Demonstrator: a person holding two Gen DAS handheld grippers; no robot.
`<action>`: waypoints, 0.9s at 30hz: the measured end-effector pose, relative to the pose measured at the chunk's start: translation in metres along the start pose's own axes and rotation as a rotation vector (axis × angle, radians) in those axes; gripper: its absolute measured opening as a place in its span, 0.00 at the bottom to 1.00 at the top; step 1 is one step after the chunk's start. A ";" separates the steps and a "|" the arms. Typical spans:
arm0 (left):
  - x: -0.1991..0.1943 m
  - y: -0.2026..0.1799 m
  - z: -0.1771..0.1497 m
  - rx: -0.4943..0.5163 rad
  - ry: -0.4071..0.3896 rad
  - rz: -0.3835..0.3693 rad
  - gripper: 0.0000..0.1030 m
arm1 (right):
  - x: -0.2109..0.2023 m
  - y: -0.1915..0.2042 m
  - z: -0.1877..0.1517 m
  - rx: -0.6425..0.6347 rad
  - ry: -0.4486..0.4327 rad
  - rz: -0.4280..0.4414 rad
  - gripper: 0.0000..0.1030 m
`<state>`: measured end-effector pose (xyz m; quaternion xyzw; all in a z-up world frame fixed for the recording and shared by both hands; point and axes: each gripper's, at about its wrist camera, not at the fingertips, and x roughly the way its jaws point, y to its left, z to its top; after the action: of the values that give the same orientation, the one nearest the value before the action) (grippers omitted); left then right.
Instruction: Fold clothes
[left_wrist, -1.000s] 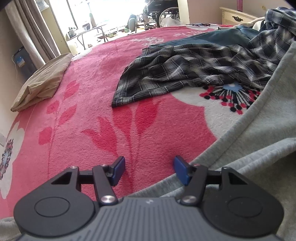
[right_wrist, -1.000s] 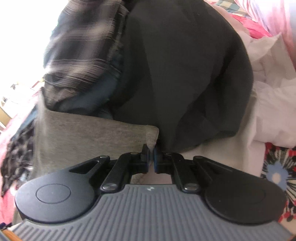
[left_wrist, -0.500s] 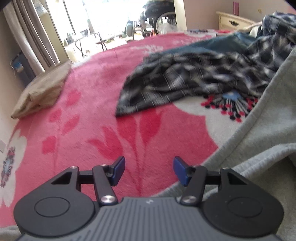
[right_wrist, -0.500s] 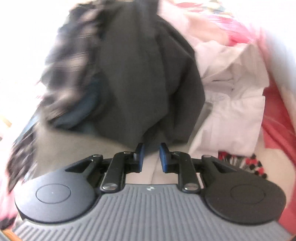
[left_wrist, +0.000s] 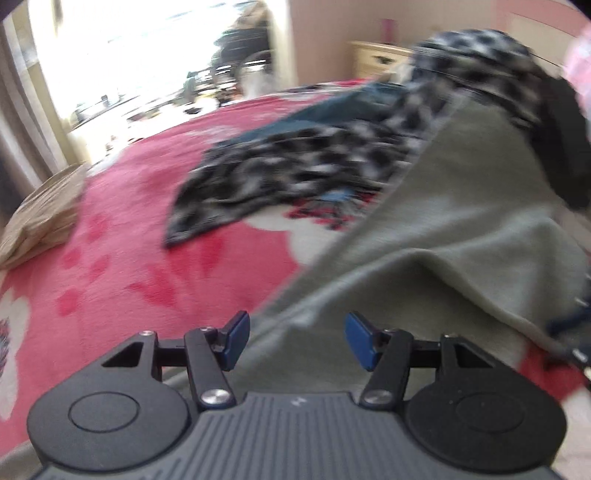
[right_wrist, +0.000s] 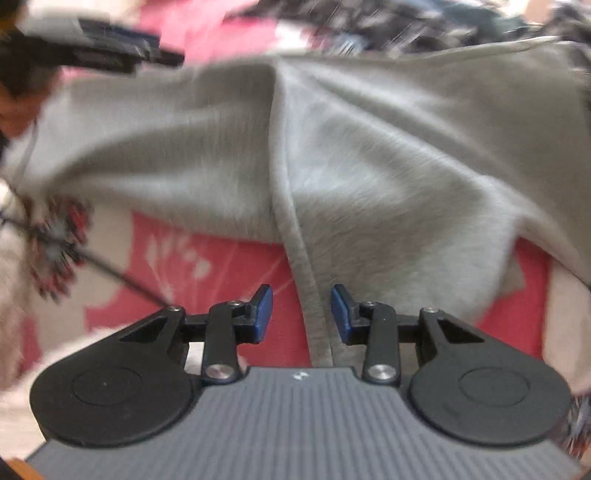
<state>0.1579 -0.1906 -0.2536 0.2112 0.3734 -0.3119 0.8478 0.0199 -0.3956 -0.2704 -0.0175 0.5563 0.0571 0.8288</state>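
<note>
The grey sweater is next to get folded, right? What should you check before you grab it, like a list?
1. Right gripper open: ok, jaws apart.
2. Left gripper open: ok, jaws wide apart and empty.
3. Fabric between the right fingers: ok, a hem ridge of the grey sweater runs through the gap, not yet pinched.
4. Fabric in front of the left gripper: ok, the sweater's edge lies just ahead of it.
5. Sweater flat: not ok, it is bunched with raised folds.
6. Sweater free of other clothes: cannot tell, the plaid shirt and a dark garment meet its far edge, and the pictures are blurred.
</note>
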 end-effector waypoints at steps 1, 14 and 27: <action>-0.001 -0.009 0.000 0.049 -0.005 -0.026 0.58 | 0.009 0.002 0.002 -0.028 0.019 -0.016 0.16; 0.052 -0.080 0.028 0.434 -0.086 -0.074 0.60 | -0.023 -0.091 0.083 0.050 -0.159 -0.206 0.05; 0.089 -0.069 0.055 0.207 0.012 -0.143 0.60 | -0.059 -0.090 -0.015 0.416 -0.160 0.163 0.31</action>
<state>0.1849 -0.3056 -0.2961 0.2726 0.3584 -0.4070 0.7947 -0.0060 -0.4905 -0.2248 0.2030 0.4881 0.0092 0.8488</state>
